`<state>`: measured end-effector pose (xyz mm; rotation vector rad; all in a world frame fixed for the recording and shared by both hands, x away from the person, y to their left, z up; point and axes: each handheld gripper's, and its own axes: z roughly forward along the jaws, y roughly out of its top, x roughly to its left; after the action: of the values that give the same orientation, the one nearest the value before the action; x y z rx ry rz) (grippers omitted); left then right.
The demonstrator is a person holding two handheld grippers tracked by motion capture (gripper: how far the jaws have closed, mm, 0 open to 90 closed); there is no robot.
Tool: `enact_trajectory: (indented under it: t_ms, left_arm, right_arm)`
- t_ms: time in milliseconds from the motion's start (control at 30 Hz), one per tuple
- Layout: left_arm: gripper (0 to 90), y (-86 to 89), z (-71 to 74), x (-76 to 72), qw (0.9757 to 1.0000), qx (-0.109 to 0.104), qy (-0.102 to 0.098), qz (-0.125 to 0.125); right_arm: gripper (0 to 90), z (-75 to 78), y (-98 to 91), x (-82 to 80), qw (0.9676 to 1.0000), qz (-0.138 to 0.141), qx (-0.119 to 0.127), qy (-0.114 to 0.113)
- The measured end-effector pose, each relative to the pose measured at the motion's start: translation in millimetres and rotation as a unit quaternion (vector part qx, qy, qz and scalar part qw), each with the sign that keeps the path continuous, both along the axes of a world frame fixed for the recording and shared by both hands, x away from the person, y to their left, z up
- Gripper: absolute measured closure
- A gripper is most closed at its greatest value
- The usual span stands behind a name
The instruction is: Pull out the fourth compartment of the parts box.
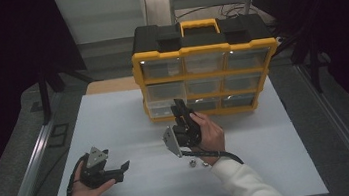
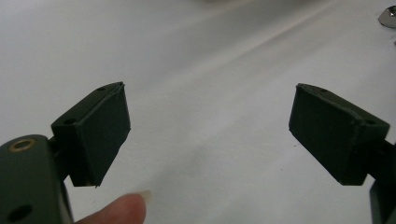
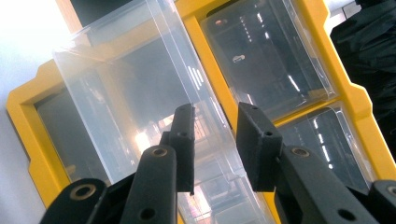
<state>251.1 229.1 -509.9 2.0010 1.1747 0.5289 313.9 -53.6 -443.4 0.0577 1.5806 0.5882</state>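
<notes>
A yellow and black organizer (image 1: 204, 49) with clear drawers stands at the back of the white mat (image 1: 114, 115). Its bottom-left clear drawer (image 3: 130, 84) is pulled part way out of the yellow frame (image 3: 28, 135). My right gripper (image 3: 215, 140) points at that drawer, and the drawer's clear front edge runs between the two jaws, which stand narrow on it. In the high view the right gripper (image 1: 180, 108) is at the organizer's lower left corner. My left gripper (image 1: 121, 169) rests on the mat at the front left, pointing right. Its jaws (image 2: 210, 135) are wide open with only bare mat between them.
Two small metal nuts (image 1: 190, 164) lie on the mat just in front of the right hand; one shiny piece (image 2: 388, 16) also shows at the top right of the left gripper view. Metal rails run along both sides of the table. A fingertip (image 2: 121, 210) shows under the left jaw.
</notes>
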Motion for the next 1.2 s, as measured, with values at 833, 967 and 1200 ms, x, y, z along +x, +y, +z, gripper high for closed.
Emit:
enact_trajectory:
  t_ms: [833,967,1200]
  left_arm:
    - [13.3,0.2,0.3,-0.3,1.0000,0.000,-0.002,-0.001]
    - [13.3,0.0,0.3,-0.4,1.0000,0.000,-0.002,0.000]
    - [13.3,0.3,0.1,-0.3,1.0000,0.000,-0.002,-0.001]
  right_arm:
    - [68.5,-1.1,-0.6,-5.3,1.0000,0.002,-0.005,-0.001]
    - [68.4,-3.5,-0.1,-6.2,1.0000,0.003,-0.006,-0.002]
    - [68.4,-3.2,-1.8,-6.8,1.0000,0.004,-0.006,-0.002]
